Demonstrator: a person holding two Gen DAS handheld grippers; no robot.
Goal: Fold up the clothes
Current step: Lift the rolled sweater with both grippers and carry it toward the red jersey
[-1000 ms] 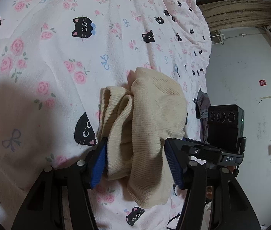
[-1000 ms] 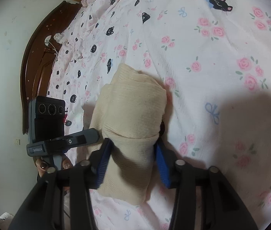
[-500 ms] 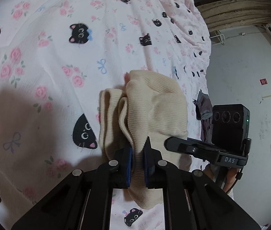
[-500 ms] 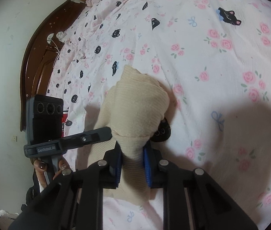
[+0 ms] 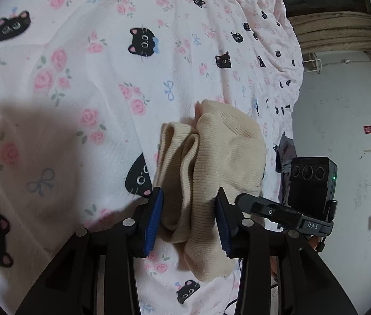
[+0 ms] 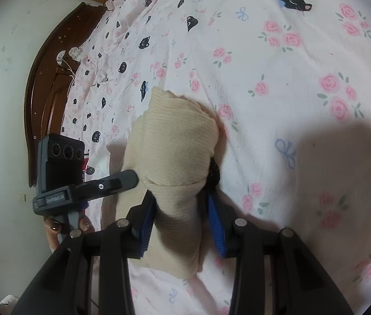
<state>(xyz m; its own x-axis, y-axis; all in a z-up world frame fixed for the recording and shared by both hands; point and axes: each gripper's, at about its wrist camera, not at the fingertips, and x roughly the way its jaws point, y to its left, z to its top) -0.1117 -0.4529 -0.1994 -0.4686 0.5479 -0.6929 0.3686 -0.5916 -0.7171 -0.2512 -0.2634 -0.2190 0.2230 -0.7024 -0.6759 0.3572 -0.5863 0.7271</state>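
A cream ribbed knit garment (image 5: 219, 157) lies bunched and folded on the bed; it also shows in the right wrist view (image 6: 175, 147). My left gripper (image 5: 189, 210) is open, its blue pads either side of the garment's near end. My right gripper (image 6: 181, 215) is open too, its blue pads straddling the other end of the same bundle. Each gripper appears in the other's view, the right one (image 5: 308, 202) and the left one (image 6: 80, 181).
The bed is covered by a pink sheet (image 5: 106, 65) printed with roses, bows and black cats. A dark wooden headboard (image 6: 51, 84) curves at the left of the right wrist view. A white wall (image 5: 343, 118) and the bed edge lie to the right.
Both grippers were open a second ago, shut on the cream garment half a second ago, and have opened again. The garment rests on the bed in about the same place.
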